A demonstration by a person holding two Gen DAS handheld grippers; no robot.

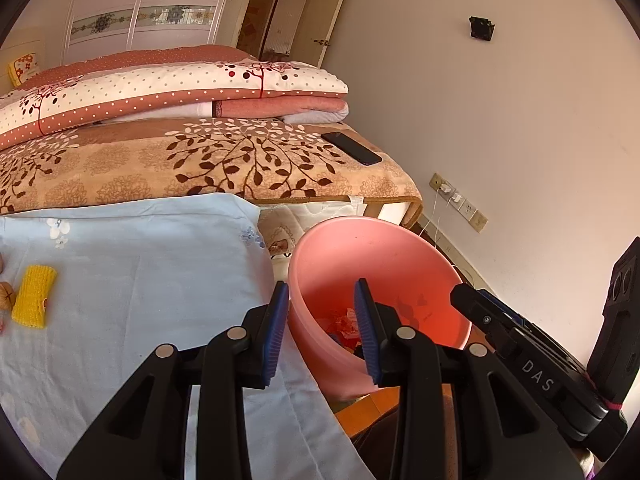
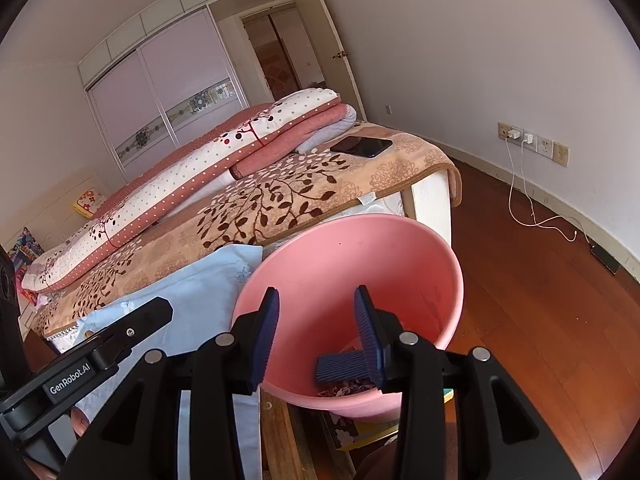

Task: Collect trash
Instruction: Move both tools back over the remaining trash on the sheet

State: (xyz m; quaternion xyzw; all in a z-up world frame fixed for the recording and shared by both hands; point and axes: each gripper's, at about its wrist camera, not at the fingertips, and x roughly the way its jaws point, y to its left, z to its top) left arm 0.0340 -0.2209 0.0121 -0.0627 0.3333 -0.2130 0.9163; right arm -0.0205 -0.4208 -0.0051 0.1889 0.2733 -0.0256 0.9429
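Both tools [image 1: 322, 320] [image 2: 316, 322] released above pink bin [image 2: 400, 248]; bed [image 2: 280, 200], wood floor [image 2: 540, 300], perhaps wrappers inside.

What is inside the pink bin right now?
The pink bin holds crumpled scraps of trash at its bottom, red and white in the left view. The gripper fingers and the near rim cover the rest of the bottom.

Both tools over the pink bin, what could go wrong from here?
1. The right tool and left tool hang close together above the pink bin; they could collide.
2. The yellow foam net on the light blue cloth is still uncollected.
3. The black phone lies near the bed's edge.
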